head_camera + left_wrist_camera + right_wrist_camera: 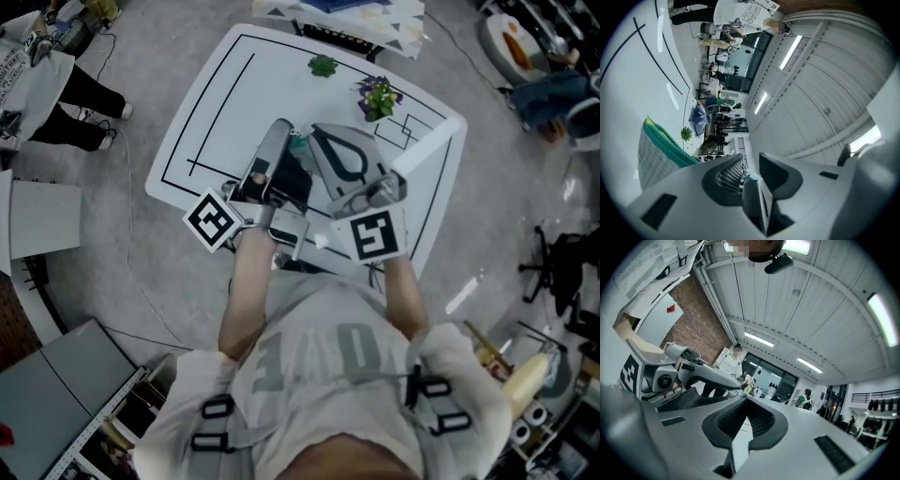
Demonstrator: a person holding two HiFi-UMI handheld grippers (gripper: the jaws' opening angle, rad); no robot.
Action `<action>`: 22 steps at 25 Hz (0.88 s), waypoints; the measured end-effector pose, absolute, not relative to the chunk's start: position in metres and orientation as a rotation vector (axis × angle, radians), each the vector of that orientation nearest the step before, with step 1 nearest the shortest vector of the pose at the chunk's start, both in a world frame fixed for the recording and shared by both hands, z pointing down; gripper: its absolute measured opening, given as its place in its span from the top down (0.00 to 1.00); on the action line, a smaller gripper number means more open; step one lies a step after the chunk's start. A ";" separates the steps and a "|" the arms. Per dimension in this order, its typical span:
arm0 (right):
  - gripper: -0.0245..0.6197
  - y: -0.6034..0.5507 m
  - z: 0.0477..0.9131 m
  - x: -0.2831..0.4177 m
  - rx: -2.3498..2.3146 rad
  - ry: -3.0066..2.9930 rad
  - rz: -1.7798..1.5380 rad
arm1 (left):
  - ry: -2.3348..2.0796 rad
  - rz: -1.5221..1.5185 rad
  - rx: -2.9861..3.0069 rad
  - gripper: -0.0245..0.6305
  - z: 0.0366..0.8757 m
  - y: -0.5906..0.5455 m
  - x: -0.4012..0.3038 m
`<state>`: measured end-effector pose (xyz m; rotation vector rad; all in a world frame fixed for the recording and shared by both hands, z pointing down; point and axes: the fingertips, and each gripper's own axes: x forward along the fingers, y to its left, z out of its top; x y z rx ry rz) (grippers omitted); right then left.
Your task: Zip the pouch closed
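Above the white table (211,112) I hold up a dark pouch (292,183) with a teal edge between both grippers. My left gripper (284,131) comes at it from the left. In the left gripper view the pouch (661,150) shows grey mesh and a teal rim beside the jaws. A grey fold of it sits between the jaws of the left gripper (751,165) and looks pinched. My right gripper (314,137) is shut, with a teal sliver of the pouch at its tips (742,398). The zipper pull is hidden.
A small green plant (322,65) and a purple-flowered pot (378,97) stand at the table's far side. A person (56,94) sits beyond the table's left corner. Cables cross the grey floor (141,281). The left gripper (670,376) shows close by in the right gripper view.
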<state>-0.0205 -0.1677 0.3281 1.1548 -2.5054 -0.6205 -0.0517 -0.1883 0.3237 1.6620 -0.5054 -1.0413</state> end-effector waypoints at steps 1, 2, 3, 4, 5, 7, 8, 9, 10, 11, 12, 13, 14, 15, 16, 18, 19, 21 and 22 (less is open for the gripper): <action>0.95 -0.168 0.328 -0.020 1.154 -2.506 -0.620 | -0.519 -1.025 1.659 0.82 0.327 -0.189 -0.050; 0.95 -0.168 0.327 -0.020 1.155 -2.507 -0.616 | -0.531 -1.011 1.655 0.87 0.330 -0.189 -0.049; 0.95 -0.168 0.327 -0.019 1.156 -2.507 -0.612 | -0.539 -1.002 1.653 0.91 0.331 -0.190 -0.048; 0.95 -0.168 0.327 -0.019 1.157 -2.508 -0.610 | -0.541 -0.997 1.652 0.92 0.332 -0.190 -0.048; 0.95 -0.168 0.327 -0.019 1.159 -2.507 -0.610 | -0.540 -0.996 1.652 0.93 0.332 -0.190 -0.048; 0.95 -0.168 0.328 -0.018 1.160 -2.502 -0.610 | -0.539 -0.991 1.656 0.94 0.332 -0.190 -0.047; 0.95 -0.168 0.328 -0.018 1.161 -2.499 -0.609 | -0.544 -0.985 1.660 0.95 0.332 -0.191 -0.047; 0.95 -0.167 0.329 -0.018 1.162 -2.497 -0.607 | -0.550 -0.979 1.664 0.95 0.333 -0.191 -0.047; 0.95 -0.168 0.330 -0.018 1.163 -2.496 -0.605 | -0.558 -0.972 1.669 0.95 0.334 -0.191 -0.047; 0.95 -0.168 0.331 -0.018 1.164 -2.496 -0.602 | -0.566 -0.966 1.674 0.95 0.335 -0.192 -0.047; 0.95 -0.168 0.331 -0.018 1.163 -2.496 -0.601 | -0.575 -0.961 1.678 0.95 0.335 -0.192 -0.048; 0.95 -0.168 0.332 -0.019 1.161 -2.496 -0.601 | -0.583 -0.957 1.683 0.95 0.336 -0.192 -0.048; 0.95 -0.168 0.333 -0.019 1.157 -2.496 -0.601 | -0.589 -0.952 1.687 0.95 0.337 -0.192 -0.049; 0.95 -0.168 0.333 -0.019 1.153 -2.496 -0.597 | -0.592 -0.948 1.693 0.95 0.338 -0.192 -0.049; 0.95 -0.168 0.334 -0.019 1.150 -2.494 -0.591 | -0.594 -0.945 1.698 0.95 0.338 -0.192 -0.049; 0.95 -0.168 0.335 -0.019 1.149 -2.489 -0.583 | -0.606 -0.937 1.706 0.95 0.339 -0.192 -0.049; 0.95 -0.168 0.335 -0.019 1.150 -2.487 -0.585 | -0.617 -0.931 1.710 0.95 0.340 -0.192 -0.050; 0.95 -0.168 0.335 -0.019 1.154 -2.486 -0.594 | -0.638 -0.917 1.719 0.95 0.341 -0.193 -0.050; 0.95 -0.167 0.335 -0.019 1.156 -2.487 -0.595 | -0.644 -0.911 1.723 0.95 0.341 -0.193 -0.049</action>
